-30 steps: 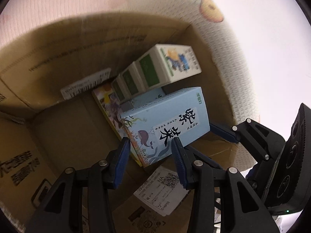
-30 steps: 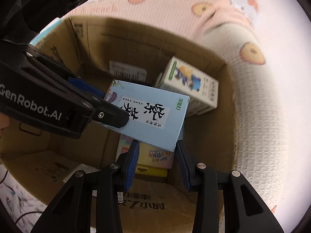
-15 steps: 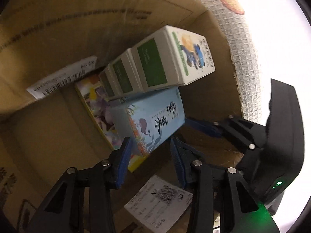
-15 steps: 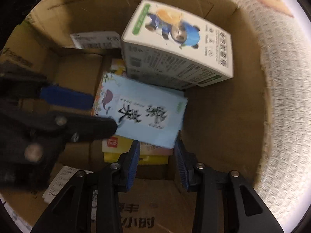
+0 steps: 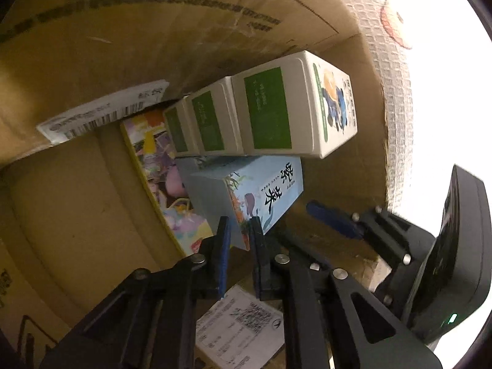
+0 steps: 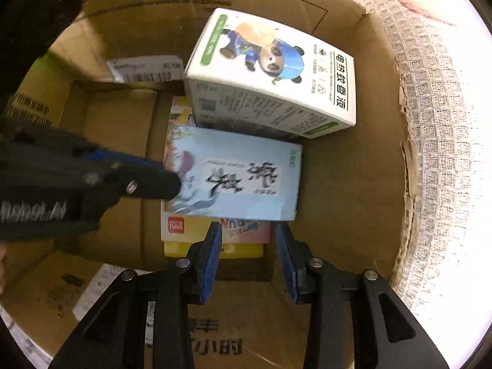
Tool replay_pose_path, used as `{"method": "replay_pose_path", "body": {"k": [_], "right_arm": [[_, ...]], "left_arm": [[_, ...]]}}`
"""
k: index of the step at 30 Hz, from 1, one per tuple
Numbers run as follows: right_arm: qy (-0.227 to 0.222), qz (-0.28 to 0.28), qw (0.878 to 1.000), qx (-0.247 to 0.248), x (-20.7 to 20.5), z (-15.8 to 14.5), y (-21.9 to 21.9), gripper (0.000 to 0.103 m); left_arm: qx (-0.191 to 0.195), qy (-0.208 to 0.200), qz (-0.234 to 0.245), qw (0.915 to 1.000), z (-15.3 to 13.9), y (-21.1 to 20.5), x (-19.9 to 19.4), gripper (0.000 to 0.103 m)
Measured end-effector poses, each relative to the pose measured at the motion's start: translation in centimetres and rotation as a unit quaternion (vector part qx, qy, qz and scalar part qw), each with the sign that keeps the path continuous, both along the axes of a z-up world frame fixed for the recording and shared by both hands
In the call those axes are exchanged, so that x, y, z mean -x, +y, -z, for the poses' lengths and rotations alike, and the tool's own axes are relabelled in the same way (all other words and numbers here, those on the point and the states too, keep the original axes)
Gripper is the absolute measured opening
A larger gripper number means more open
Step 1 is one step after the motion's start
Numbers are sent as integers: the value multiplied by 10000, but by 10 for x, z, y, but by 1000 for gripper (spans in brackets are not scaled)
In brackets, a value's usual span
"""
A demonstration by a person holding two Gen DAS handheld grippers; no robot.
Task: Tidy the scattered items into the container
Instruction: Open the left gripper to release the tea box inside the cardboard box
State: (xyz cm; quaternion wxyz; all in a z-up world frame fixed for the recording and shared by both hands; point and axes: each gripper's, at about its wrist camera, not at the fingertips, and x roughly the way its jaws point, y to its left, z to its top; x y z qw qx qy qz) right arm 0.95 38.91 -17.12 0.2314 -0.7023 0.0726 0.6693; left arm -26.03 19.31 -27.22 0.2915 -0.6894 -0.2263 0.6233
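Inside the cardboard box [image 6: 338,184], the left gripper [image 5: 240,233] comes in from the left, clenched on the near corner of the light-blue box [image 6: 236,175]. That box lies flat on a colourful book [image 5: 160,184] on the box floor, just beside the white panda carton [image 6: 276,70]. At the right, the right gripper [image 6: 249,258] hangs just short of the blue box's edge, fingers parted and holding nothing. The step in hand looks like settling this item in place. Next, the left gripper would need to let go and lift clear of the cartons.
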Motion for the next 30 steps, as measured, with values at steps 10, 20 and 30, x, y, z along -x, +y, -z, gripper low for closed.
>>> {"method": "replay_pose_path", "body": {"k": [10, 20, 30], "right_arm": [[303, 538, 9964, 588, 2, 9, 16, 32], [233, 672, 9965, 442, 13, 20, 17, 31], [572, 667, 9961, -34, 4, -25, -16, 31]], "left_arm": [[57, 105, -155, 9998, -1, -8, -3, 13], [264, 343, -105, 9990, -5, -9, -10, 13], [687, 805, -264, 9940, -40, -33, -37, 26]]}}
